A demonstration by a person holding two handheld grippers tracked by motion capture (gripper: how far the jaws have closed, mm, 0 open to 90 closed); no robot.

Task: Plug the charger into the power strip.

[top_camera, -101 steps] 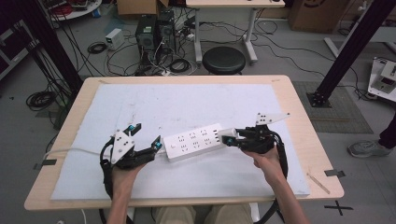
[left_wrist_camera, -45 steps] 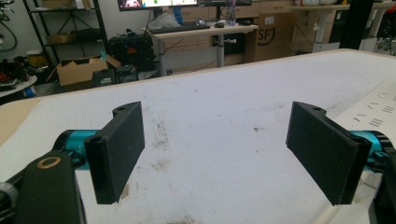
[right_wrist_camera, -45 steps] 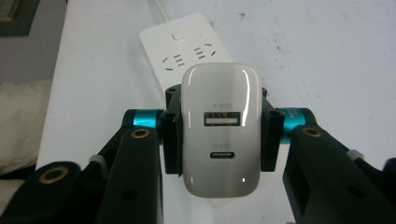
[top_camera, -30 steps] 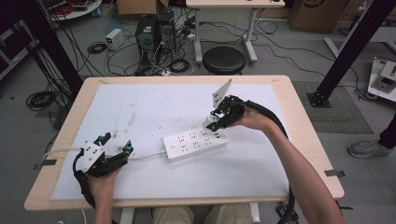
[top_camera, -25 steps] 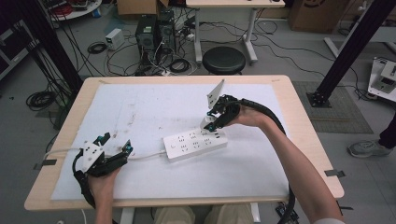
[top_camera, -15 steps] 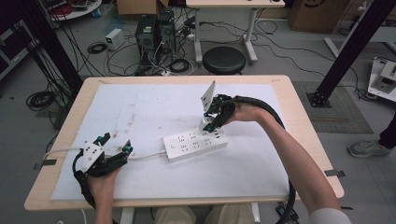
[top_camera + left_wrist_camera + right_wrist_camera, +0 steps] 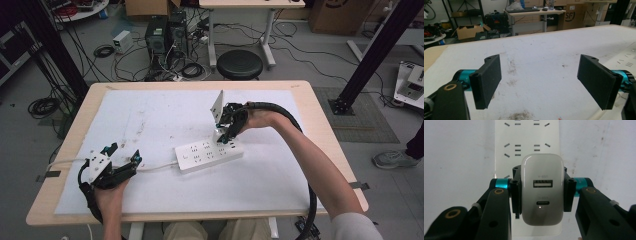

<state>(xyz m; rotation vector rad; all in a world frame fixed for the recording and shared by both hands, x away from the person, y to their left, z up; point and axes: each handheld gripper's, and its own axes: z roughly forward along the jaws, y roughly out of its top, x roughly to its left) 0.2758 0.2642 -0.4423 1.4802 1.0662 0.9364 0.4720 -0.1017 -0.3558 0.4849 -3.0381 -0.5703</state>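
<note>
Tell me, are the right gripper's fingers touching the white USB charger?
Touching. In the right gripper view, both black fingers press against the sides of the white USB charger, with no gap, above the power strip.

Right tongs (image 7: 227, 131) lower, nearer strip (image 7: 209, 155)

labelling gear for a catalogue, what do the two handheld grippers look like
Left gripper: flat rectangular matte-black jaw pads on teal collars, black links with brass-coloured rivets. Right gripper: the same, plus white cable ties on its links, a thick black cable and a pale three-cornered plate.
</note>
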